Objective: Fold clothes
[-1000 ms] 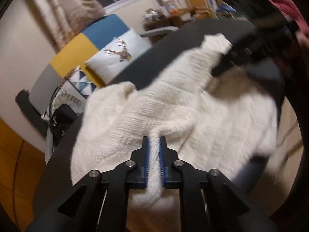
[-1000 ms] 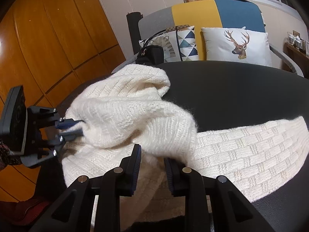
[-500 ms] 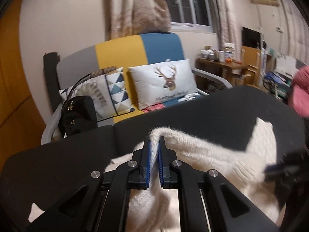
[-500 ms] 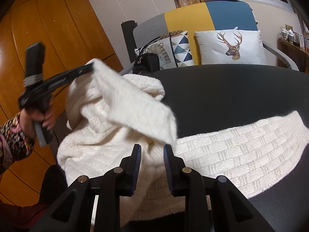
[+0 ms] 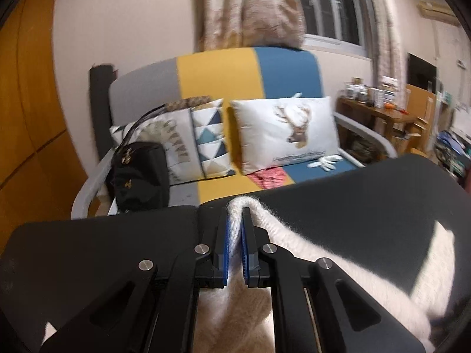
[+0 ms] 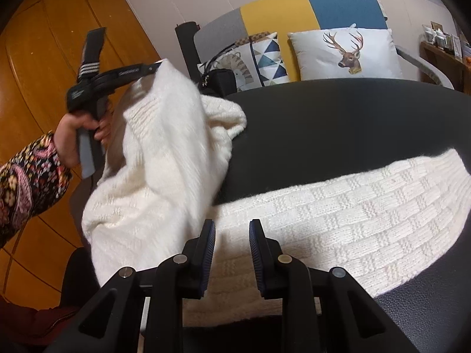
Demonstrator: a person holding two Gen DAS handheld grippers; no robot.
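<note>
While a second ago the left gripper [image 5: 235,236] was clamped on the white sweater [image 6: 338,206] low against the black table [image 6: 338,111], it is now lifting that pinched edge high, the knit draping down from its fingers [image 5: 225,245]. The right gripper [image 6: 231,236] is hovering with fingers [image 6: 208,244] parted and gripping nothing, the flat sweater half lying just beyond them. To my eye a fold-over is under way, not yet laid down.

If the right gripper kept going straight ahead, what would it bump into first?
Probably the white sweater lying flat on the black table; the open right gripper points right over it, though depth is unclear.
</note>
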